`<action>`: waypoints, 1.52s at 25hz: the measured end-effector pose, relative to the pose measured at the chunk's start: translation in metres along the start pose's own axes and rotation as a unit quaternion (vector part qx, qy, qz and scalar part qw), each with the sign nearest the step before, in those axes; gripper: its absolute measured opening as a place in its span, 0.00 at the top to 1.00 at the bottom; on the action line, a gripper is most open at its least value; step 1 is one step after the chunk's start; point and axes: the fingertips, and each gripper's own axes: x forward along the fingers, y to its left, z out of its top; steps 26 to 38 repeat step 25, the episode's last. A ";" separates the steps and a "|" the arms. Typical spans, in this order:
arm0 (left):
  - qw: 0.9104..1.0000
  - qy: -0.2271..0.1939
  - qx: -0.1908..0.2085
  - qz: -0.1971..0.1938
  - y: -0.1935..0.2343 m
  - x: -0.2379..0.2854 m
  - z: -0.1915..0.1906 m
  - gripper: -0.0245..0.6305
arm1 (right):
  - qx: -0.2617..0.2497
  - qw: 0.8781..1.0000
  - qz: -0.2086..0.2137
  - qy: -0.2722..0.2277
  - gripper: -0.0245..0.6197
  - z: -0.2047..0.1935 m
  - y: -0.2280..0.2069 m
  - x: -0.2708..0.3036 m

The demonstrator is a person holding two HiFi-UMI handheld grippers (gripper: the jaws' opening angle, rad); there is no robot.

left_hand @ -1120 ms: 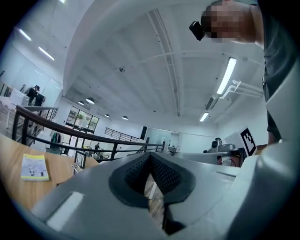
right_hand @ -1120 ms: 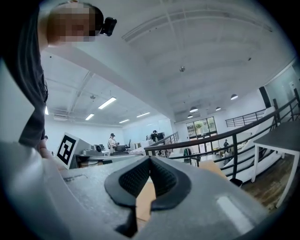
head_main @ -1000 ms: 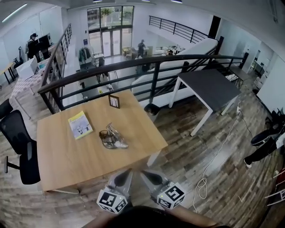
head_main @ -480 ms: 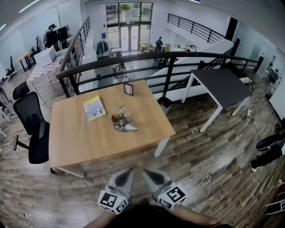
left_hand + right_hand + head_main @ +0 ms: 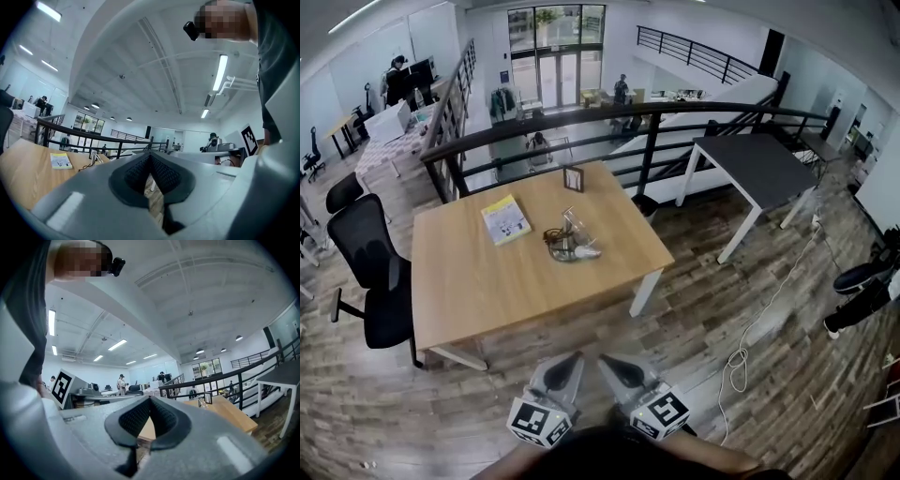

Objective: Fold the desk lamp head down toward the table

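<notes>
The desk lamp [image 5: 571, 242] lies on the wooden table [image 5: 487, 291] near its middle, a clear folded body with a dark cable coiled beside it. It shows small and far off in the left gripper view as the lamp [image 5: 96, 157] and in the right gripper view as the lamp [image 5: 202, 402]. My left gripper [image 5: 575, 357] and right gripper [image 5: 605, 360] hang side by side over the floor, short of the table's near edge. Both are shut with nothing between them: the left gripper [image 5: 150, 157] and the right gripper [image 5: 150, 399] each show pads meeting at the tip.
A yellow book [image 5: 506, 220] and a small picture frame [image 5: 574, 179] also sit on the table. A black office chair [image 5: 366, 272] stands to its left, a dark grey table [image 5: 750, 169] to its right. A black railing [image 5: 581, 127] runs behind. White cable [image 5: 741, 361] lies on the floor.
The table and lamp now sit farther from both grippers, which were at the table's near edge and now hang over bare floor. Both stayed shut and side by side.
</notes>
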 end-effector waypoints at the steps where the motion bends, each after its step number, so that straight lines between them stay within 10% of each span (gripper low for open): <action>1: 1.000 0.001 0.001 -0.005 0.001 -0.010 -0.002 0.96 | 0.001 1.000 -0.003 0.001 0.96 -0.002 0.010 0.001; 16: 0.997 0.018 0.012 -0.078 0.004 -0.129 -0.001 0.96 | 0.010 0.998 -0.057 -0.018 0.96 -0.027 0.138 0.000; 38: 0.996 0.003 0.018 -0.092 0.009 -0.147 0.010 0.96 | -0.007 0.996 -0.077 -0.035 0.96 -0.021 0.156 0.002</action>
